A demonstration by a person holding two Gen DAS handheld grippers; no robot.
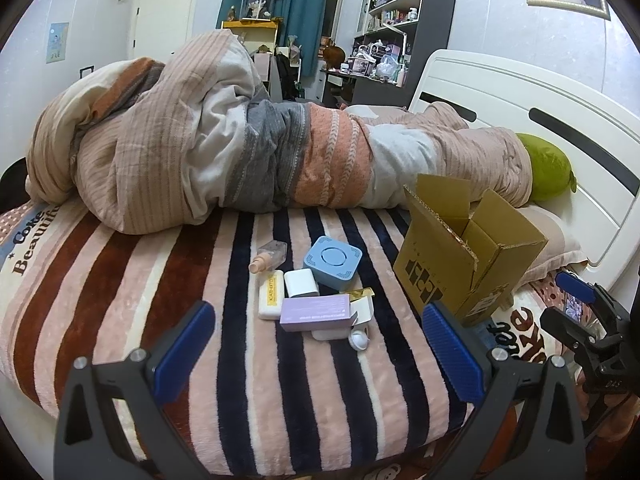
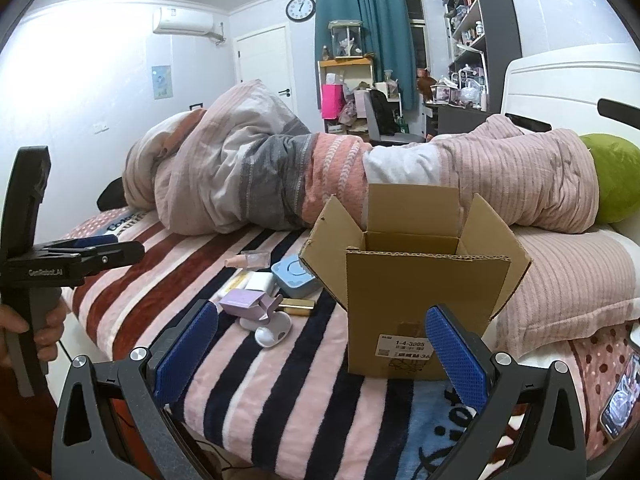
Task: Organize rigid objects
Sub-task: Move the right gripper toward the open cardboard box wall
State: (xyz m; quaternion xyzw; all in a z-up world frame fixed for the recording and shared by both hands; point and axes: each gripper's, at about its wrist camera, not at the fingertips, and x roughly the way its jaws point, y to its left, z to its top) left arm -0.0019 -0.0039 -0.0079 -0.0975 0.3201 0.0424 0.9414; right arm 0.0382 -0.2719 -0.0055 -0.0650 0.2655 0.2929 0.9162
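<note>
A cluster of small items lies on the striped blanket: a blue square speaker (image 1: 333,262), a lilac box (image 1: 316,312), a white box (image 1: 301,283), a cream bar (image 1: 271,295), a clear bottle (image 1: 269,256), a gold tube (image 2: 297,306) and a white earbud case (image 2: 273,332). An open cardboard box (image 1: 464,256) stands upright to their right, also in the right wrist view (image 2: 420,300). My left gripper (image 1: 316,348) is open and empty, just short of the cluster. My right gripper (image 2: 320,344) is open and empty, in front of the cardboard box.
A bunched quilt (image 1: 200,148) lies across the bed behind the items. A green pillow (image 1: 548,168) and white headboard (image 1: 540,100) are at the right. A phone (image 2: 622,396) lies at the bed's right edge.
</note>
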